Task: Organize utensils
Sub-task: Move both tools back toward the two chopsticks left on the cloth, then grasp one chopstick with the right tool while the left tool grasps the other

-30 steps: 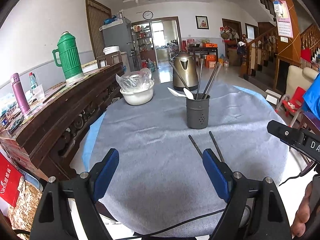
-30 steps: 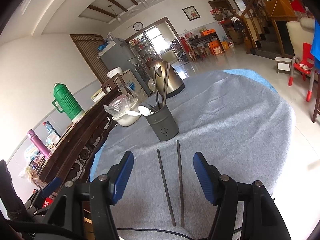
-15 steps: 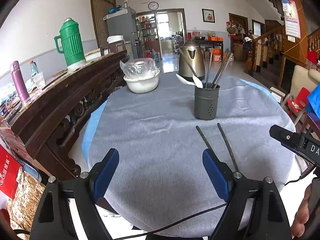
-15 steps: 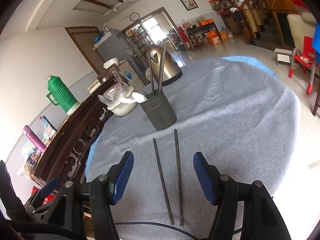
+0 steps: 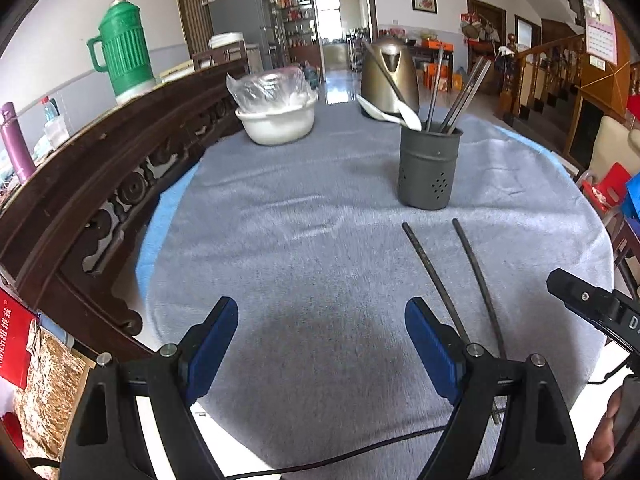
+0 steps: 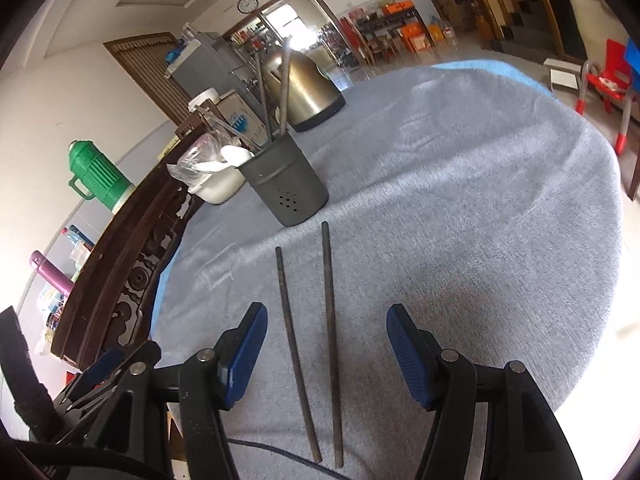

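A round table covered with a grey cloth (image 5: 300, 220) fills both views. Two dark chopsticks (image 6: 316, 340) lie flat on the cloth, side by side and nearly parallel, with a narrow gap between them that widens slightly toward the far ends.

In the right wrist view, the right gripper (image 6: 322, 354) hangs over the near part of the chopsticks with its blue-padded jaws spread wide. Both sticks run lengthwise through the open space between the pads, touching neither one. Their far tips point toward a grey utensil holder (image 6: 286, 186), which stands upright just beyond them.

In the left wrist view, the left gripper (image 5: 320, 344) is also wide open, with nothing between its jaws but bare cloth. The chopsticks (image 5: 456, 280) lie off to its right, passing just beside and behind the right-hand pad. The utensil holder (image 5: 430, 168) stands farther back and to the right, already holding several long metal utensils and a white spoon (image 5: 394, 114).

Beyond the holder sit a brass-coloured kettle (image 5: 390, 76) and a white bowl (image 5: 278, 124) with clear plastic over it. A dark carved wooden bench (image 5: 100, 184) runs along the left edge of the table, with a green flask (image 5: 122, 52) standing on it. Part of the right gripper's black body (image 5: 596, 308) shows at the right edge of the left view.
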`<state>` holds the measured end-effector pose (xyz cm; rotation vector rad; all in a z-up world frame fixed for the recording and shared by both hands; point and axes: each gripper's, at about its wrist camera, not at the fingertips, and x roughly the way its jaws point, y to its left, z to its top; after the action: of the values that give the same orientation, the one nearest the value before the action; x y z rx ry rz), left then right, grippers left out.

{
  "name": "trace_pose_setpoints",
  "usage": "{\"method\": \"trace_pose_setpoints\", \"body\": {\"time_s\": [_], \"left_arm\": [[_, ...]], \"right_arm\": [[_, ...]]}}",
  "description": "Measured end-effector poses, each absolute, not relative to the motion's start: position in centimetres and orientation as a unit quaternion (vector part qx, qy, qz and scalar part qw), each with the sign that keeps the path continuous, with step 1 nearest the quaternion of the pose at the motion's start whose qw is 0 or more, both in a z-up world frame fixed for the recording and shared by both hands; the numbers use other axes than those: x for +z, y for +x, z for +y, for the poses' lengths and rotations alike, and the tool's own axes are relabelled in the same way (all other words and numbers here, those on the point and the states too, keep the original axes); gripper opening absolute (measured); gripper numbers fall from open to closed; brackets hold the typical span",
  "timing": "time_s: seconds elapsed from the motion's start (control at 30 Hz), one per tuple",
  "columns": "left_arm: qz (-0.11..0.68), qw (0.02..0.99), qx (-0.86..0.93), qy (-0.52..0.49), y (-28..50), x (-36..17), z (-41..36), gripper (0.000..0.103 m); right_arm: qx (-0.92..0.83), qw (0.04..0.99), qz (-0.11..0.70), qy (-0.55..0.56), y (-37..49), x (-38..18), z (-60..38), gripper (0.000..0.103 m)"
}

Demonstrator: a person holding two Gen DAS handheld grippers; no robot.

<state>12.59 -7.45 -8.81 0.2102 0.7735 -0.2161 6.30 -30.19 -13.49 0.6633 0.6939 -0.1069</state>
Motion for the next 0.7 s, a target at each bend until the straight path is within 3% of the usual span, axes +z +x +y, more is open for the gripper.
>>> {"method": "trace_pose_setpoints", "body": {"time_s": [0.37, 0.47, 0.7], "left_arm": [[0.441, 0.889, -0.093, 0.077, 19.3, -10.6, -8.9, 0.086], [0.457, 0.883, -0.077, 0.074, 20.6, -11.4, -8.6, 0.086], [0.490, 0.867, -0.061, 0.064, 22.9, -12.8, -7.9, 0.086]], "right_arm": [[-0.031, 0.864, 0.415, 0.282, 14.1, -13.9, -31.5, 0.064], [-0.029, 0.855, 0.447, 0.260, 16.9, -14.4, -31.3, 0.052], [-0.034, 0.833, 0.497, 0.240, 22.0, -15.8, -31.1, 0.042]]}}
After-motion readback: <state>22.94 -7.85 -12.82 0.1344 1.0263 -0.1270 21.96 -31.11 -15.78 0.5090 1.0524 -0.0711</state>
